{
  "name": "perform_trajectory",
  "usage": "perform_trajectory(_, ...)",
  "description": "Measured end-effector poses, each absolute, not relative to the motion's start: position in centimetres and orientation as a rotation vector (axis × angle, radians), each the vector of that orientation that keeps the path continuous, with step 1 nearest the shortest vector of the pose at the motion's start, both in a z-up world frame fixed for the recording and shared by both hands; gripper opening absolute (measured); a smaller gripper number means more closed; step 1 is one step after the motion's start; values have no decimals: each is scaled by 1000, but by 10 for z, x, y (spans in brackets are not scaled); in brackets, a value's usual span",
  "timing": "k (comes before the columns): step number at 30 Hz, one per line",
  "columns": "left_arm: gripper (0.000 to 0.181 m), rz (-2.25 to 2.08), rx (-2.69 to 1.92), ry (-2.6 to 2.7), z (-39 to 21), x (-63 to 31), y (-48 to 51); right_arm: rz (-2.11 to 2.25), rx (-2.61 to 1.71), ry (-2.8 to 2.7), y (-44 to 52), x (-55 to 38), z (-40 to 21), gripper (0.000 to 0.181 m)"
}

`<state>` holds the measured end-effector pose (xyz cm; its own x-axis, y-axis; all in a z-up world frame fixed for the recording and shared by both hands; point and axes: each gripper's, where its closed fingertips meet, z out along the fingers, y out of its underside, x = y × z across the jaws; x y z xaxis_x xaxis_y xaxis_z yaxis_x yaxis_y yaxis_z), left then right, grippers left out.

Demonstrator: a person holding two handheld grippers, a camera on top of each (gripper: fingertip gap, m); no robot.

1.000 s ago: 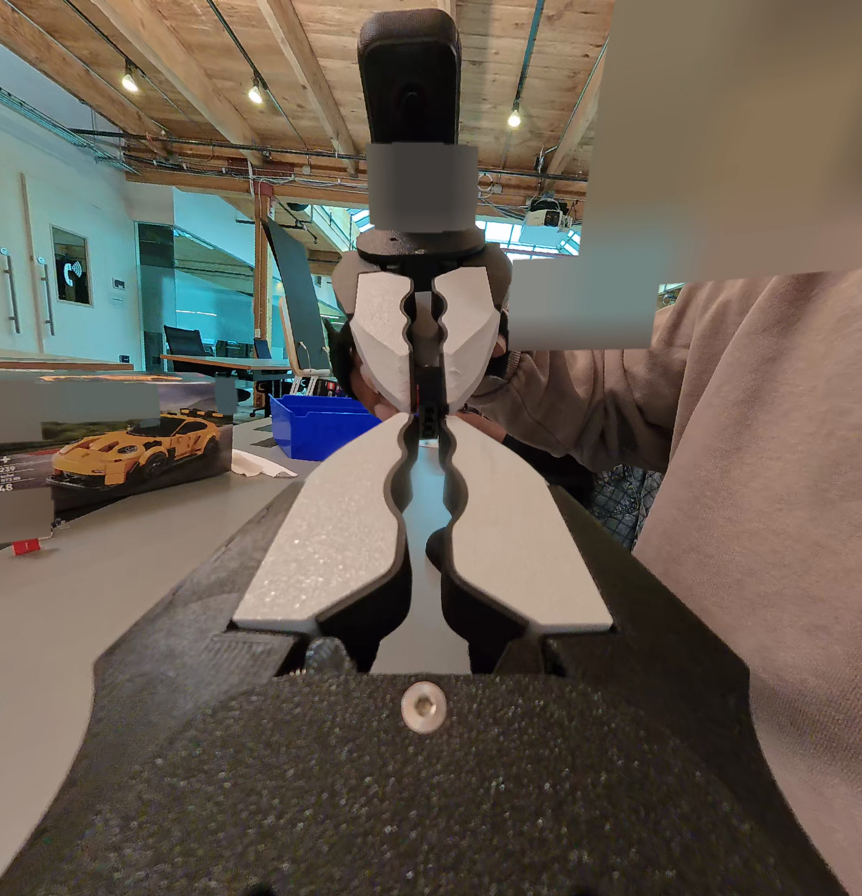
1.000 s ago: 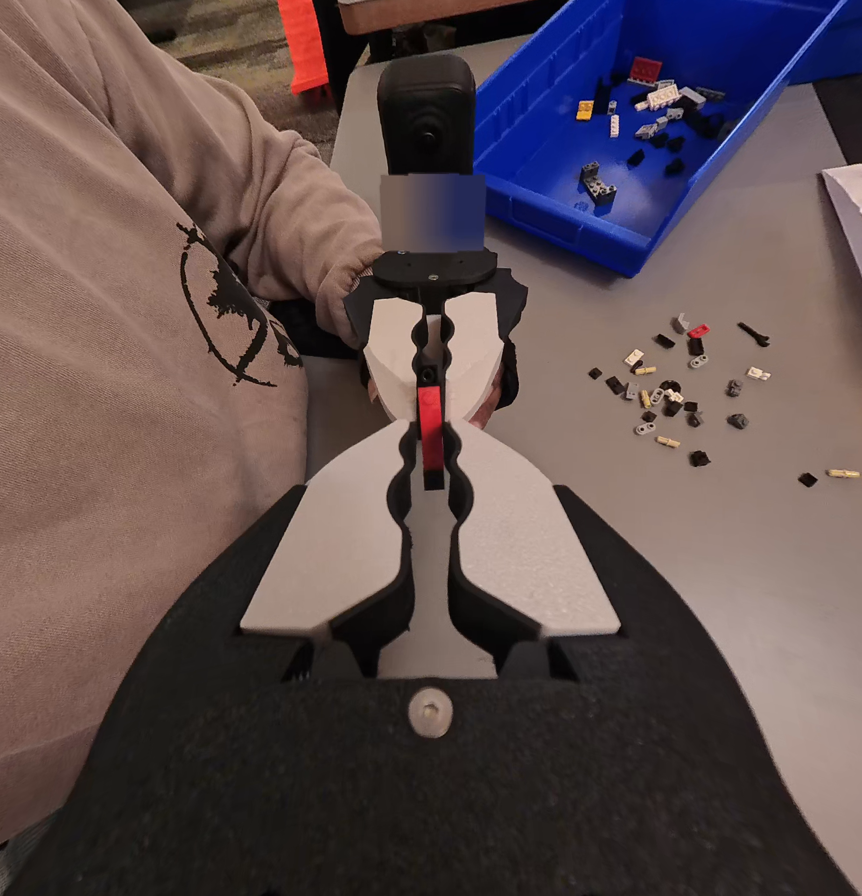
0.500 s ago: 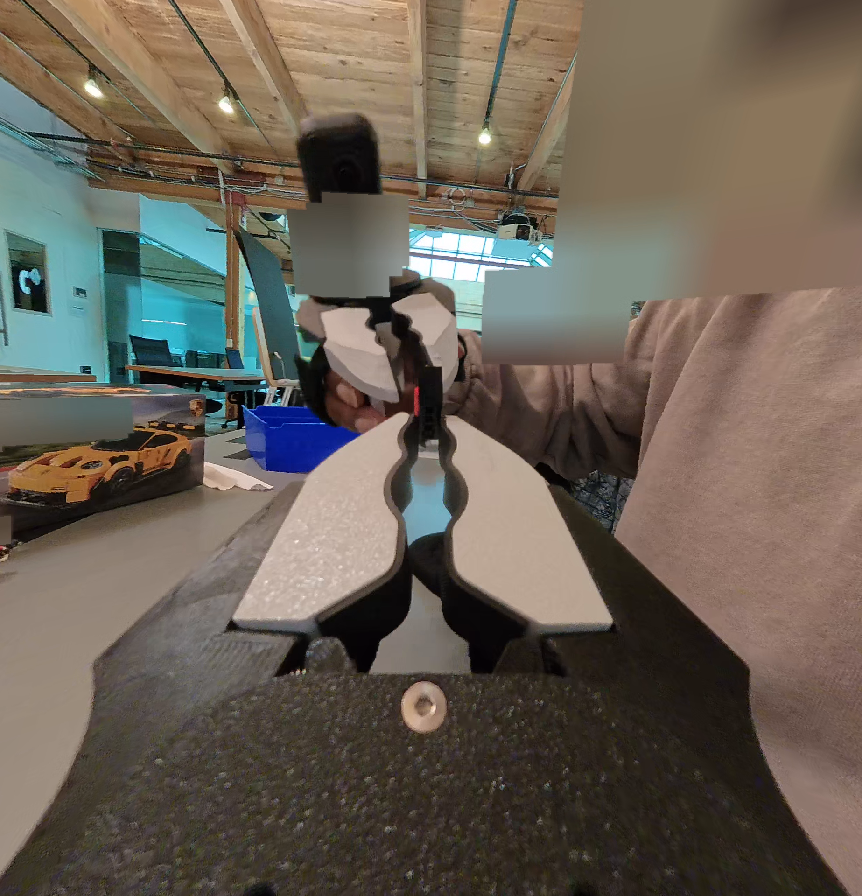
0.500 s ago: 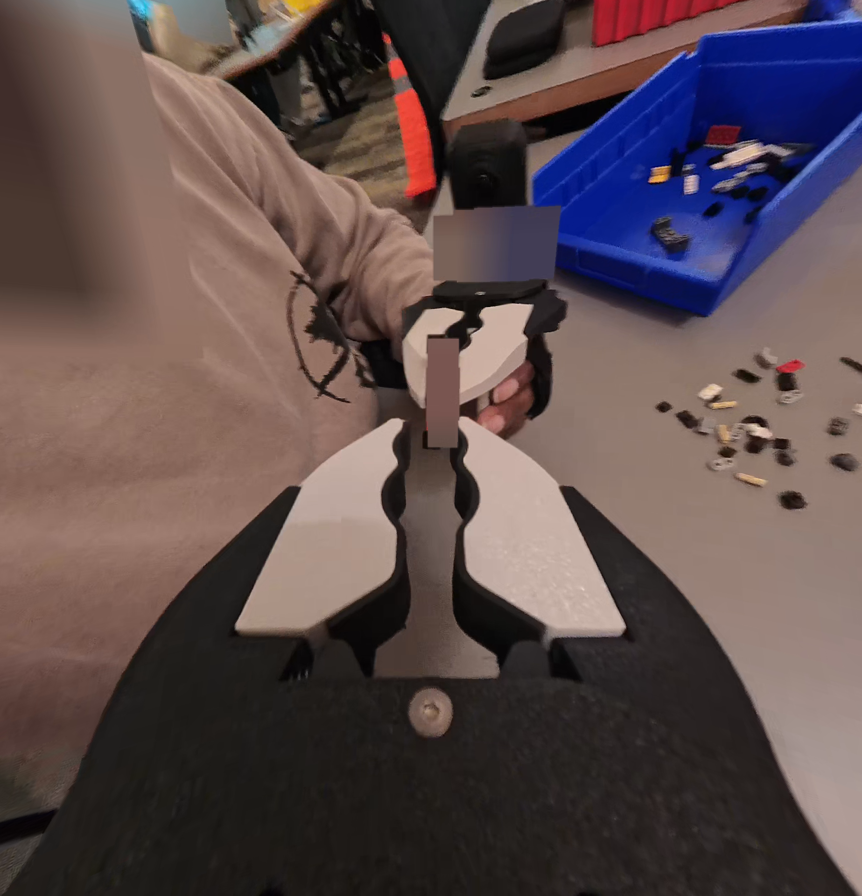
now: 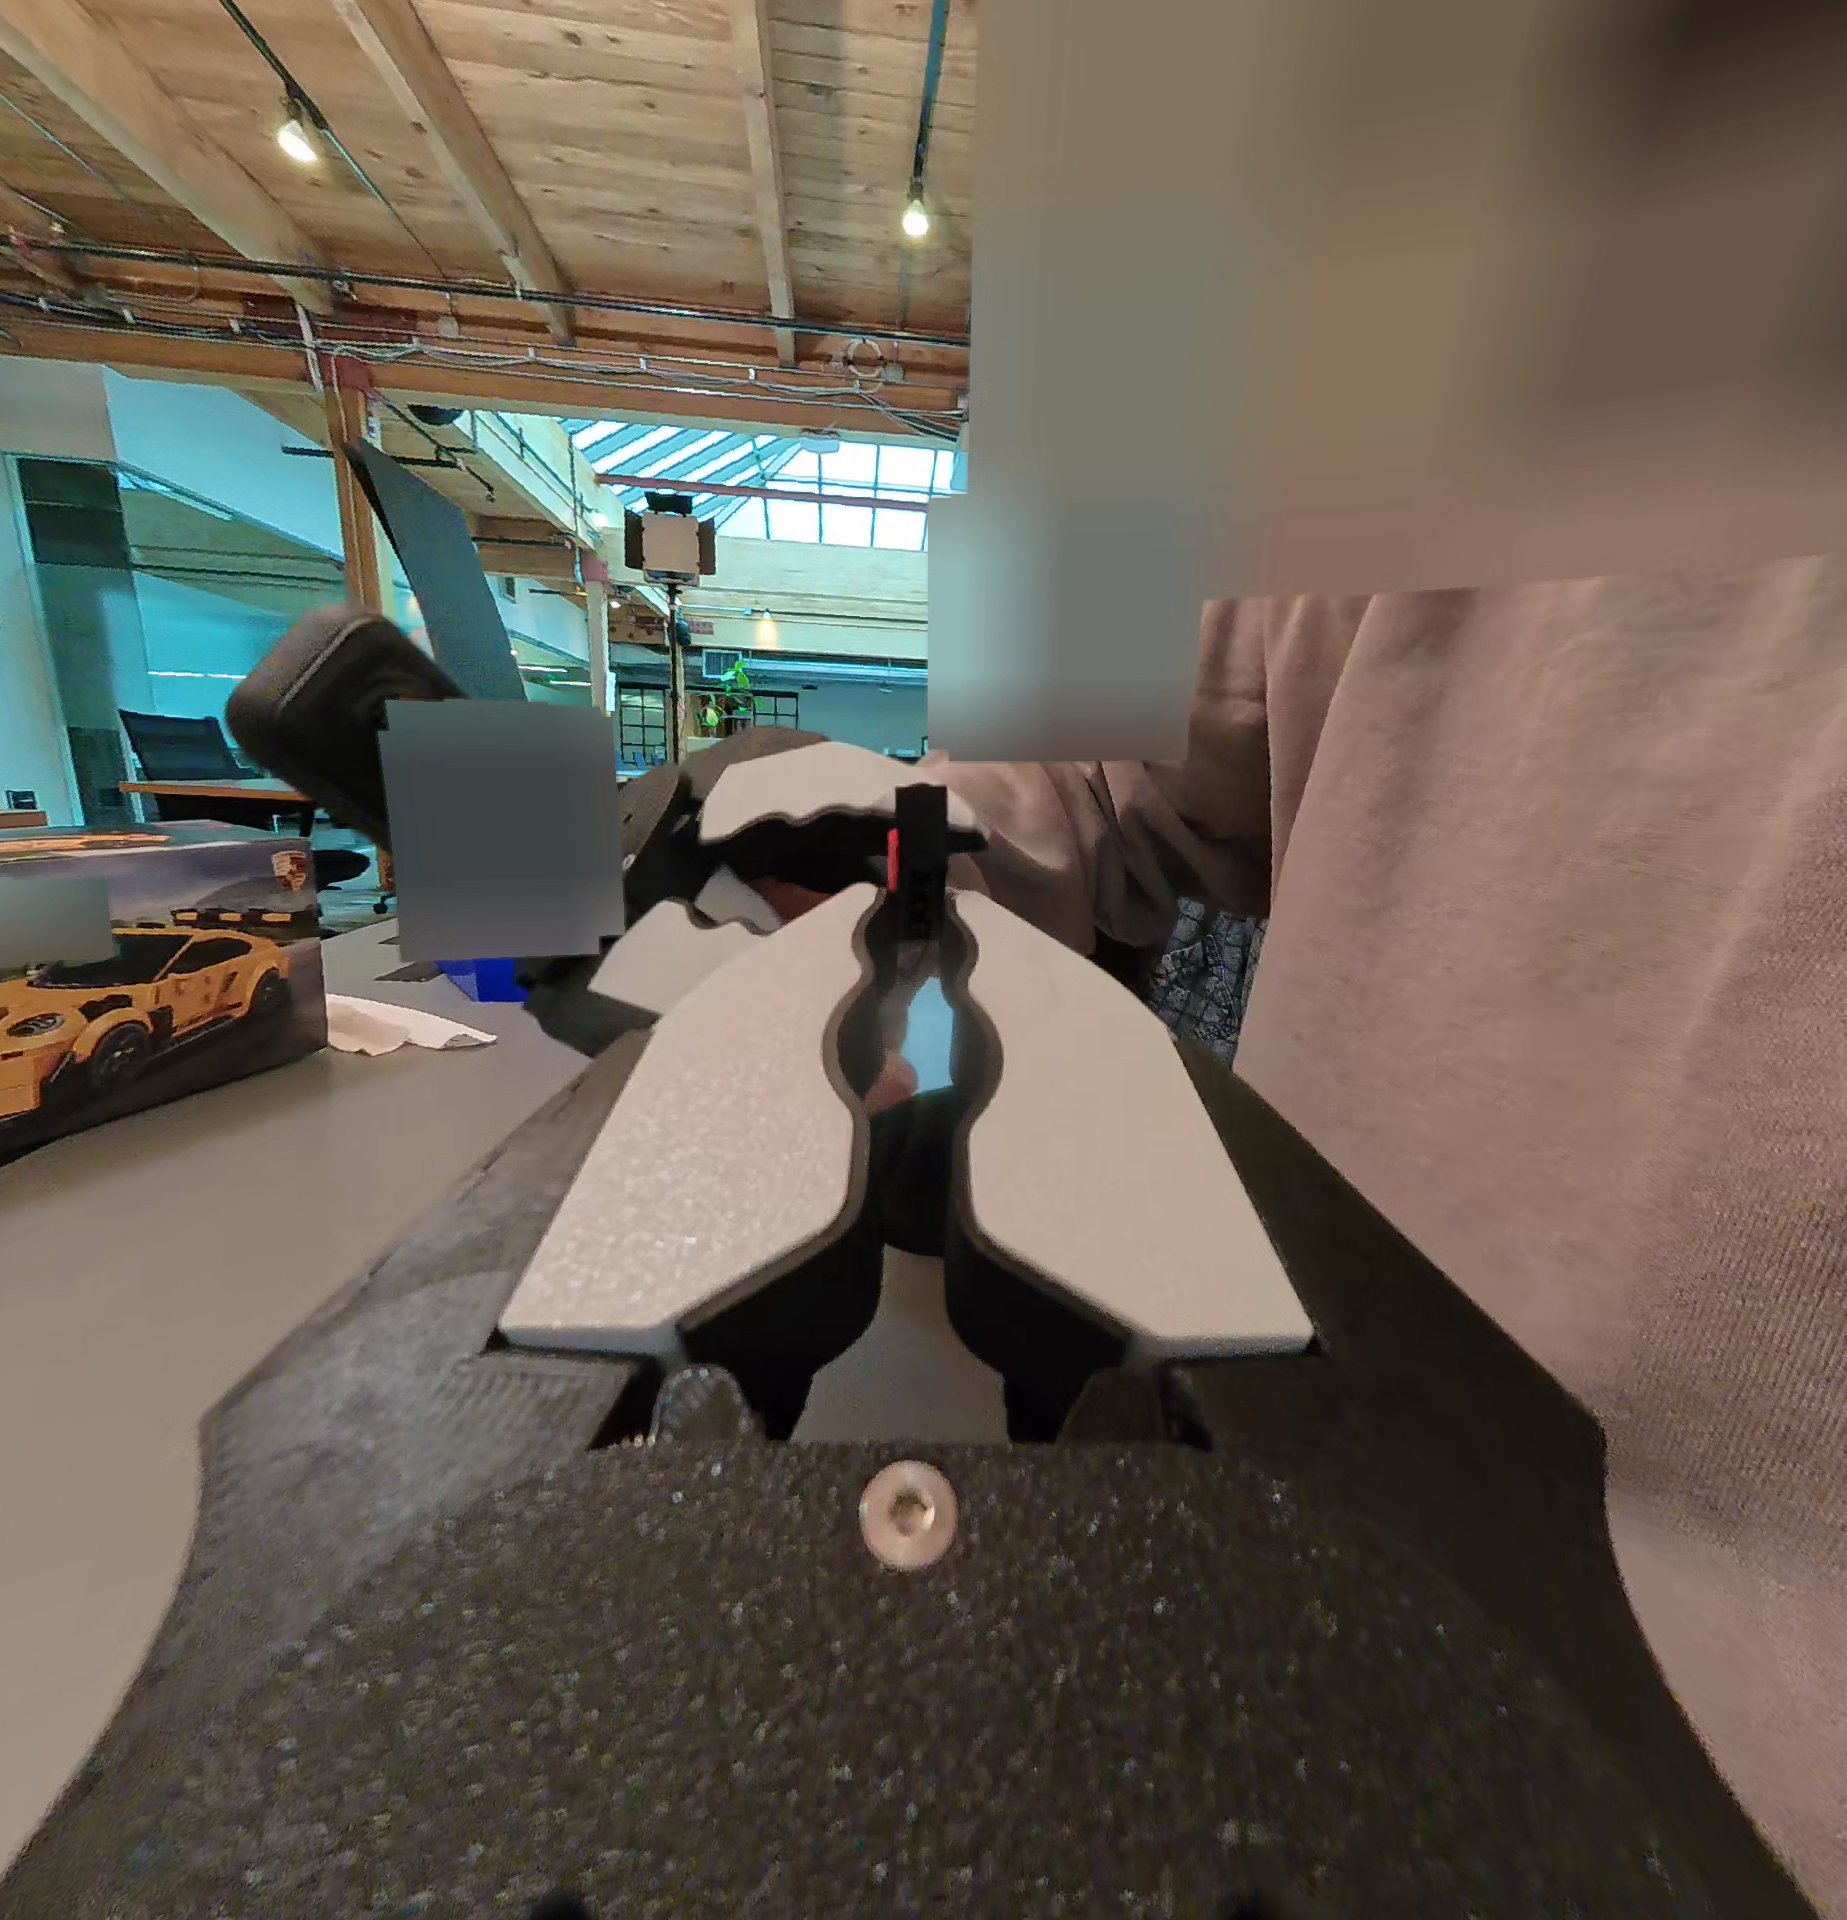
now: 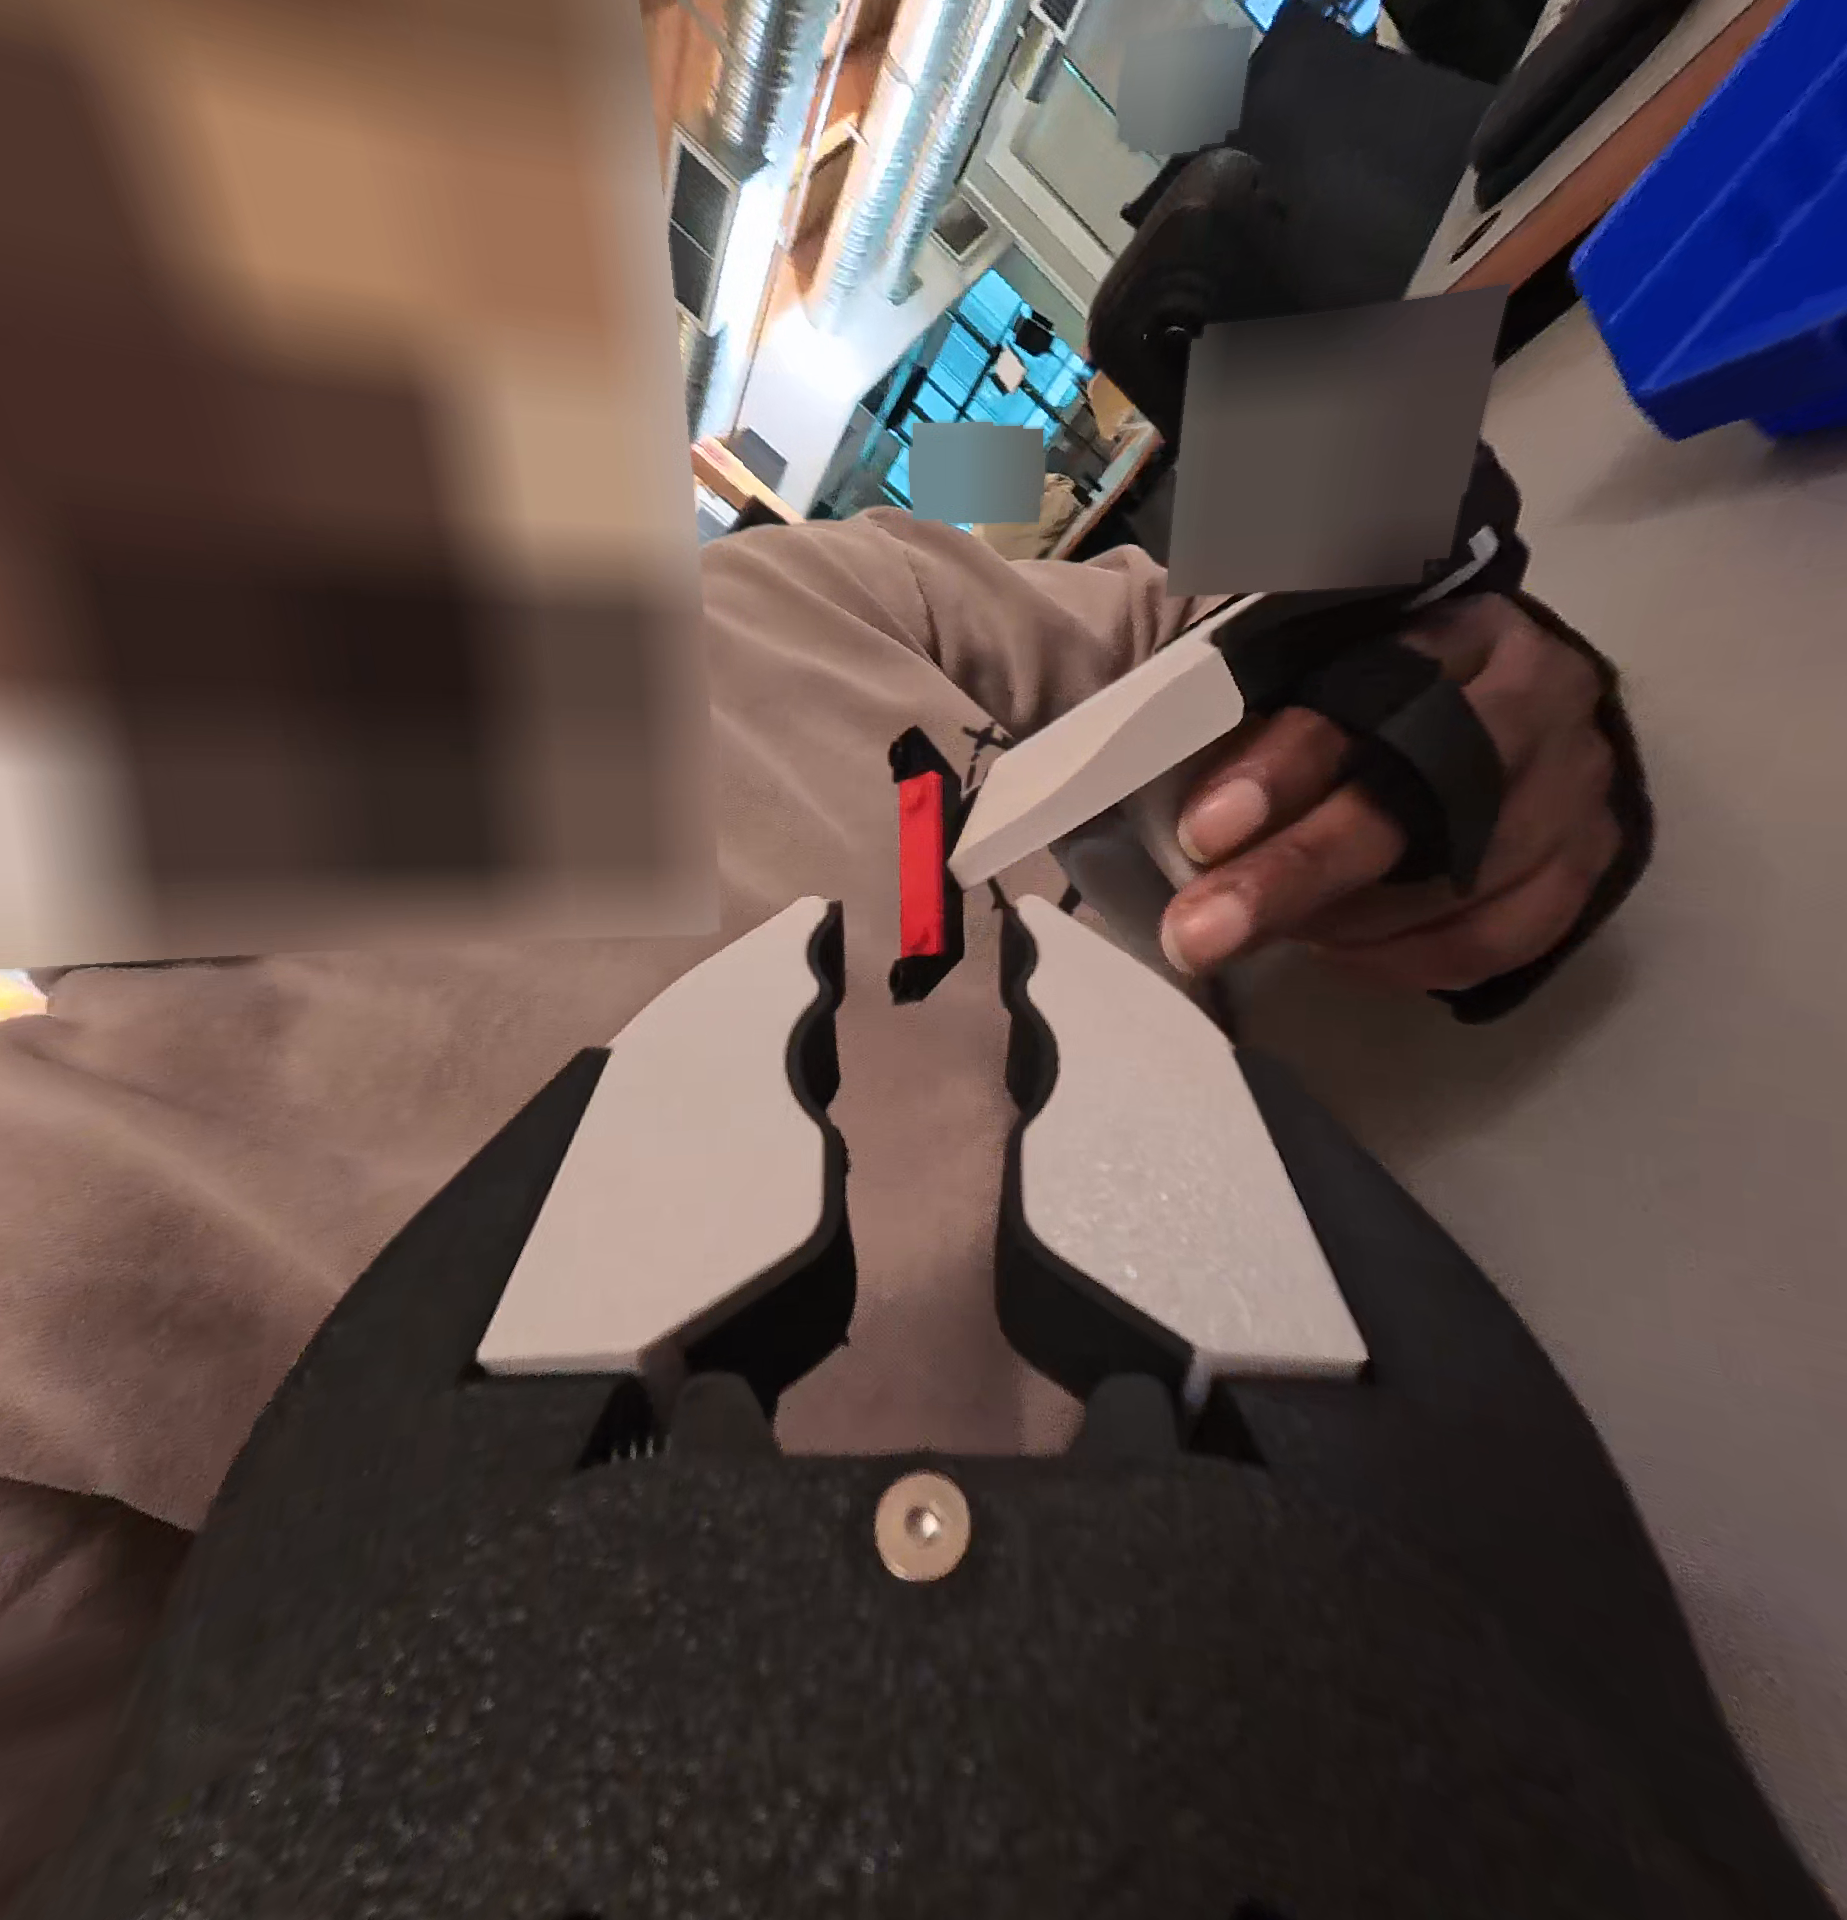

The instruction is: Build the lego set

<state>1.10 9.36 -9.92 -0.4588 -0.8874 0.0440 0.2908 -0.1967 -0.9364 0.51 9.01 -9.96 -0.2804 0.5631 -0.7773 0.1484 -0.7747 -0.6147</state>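
Both tools are held up off the grey tabletop (image 5: 171, 1299), close to the person's chest, and a small sub-assembly sits between them — a slim black lego bar with a flat red plate pressed along one face (image 6: 921, 868). The left gripper (image 5: 917, 920) has its white, wavy-edged fingers drawn nearly together on the lower end of that piece, and the bar stands up beyond its tips. The right gripper (image 6: 919, 914) is spread wide and holds nothing; the piece hangs in the gap just ahead of its tips, touching neither finger as far as I can see.

This looks like a hand-over or a re-grip in mid-air, partway through joining small parts, with most of the set unbuilt. Next the right tool would need to line up squarely on the flat sides of the bar and close before the left one lets go — the piece is narrow and could twist or drop.

The printed cardboard set box with the yellow sports car (image 5: 119, 997) stands on the table well to the side, and a corner of a blue plastic parts bin (image 6: 1750, 239) shows farther back.
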Motion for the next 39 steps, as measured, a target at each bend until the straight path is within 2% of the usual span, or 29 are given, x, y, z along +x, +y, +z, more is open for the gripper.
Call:
perform_trajectory(9,8,-1743,-769,1263,-106,13,88,2281,-1669,-861,83,2,-105,11)
perform_trajectory(18,7,-1730,-760,1300,-109,13,86,2182,-1633,-888,81,2,-109,10)
perform_trajectory(20,10,-1709,-789,1319,-112,14,89,2102,-1649,-886,84,4,-113,10)
perform_trajectory(24,31,-1681,-927,1346,-122,18,104,1829,-1712,-866,100,13,-125,10)
perform_trajectory(31,17,-1633,-1108,1276,-131,31,122,1181,-1722,-937,124,25,-148,10)
perform_trajectory(32,12,-1624,-1121,1256,-131,31,125,1126,-1703,-939,126,25,-149,10)
perform_trajectory(39,11,-1599,-1073,1177,-118,27,132,926,-1573,-832,135,19,-133,10)
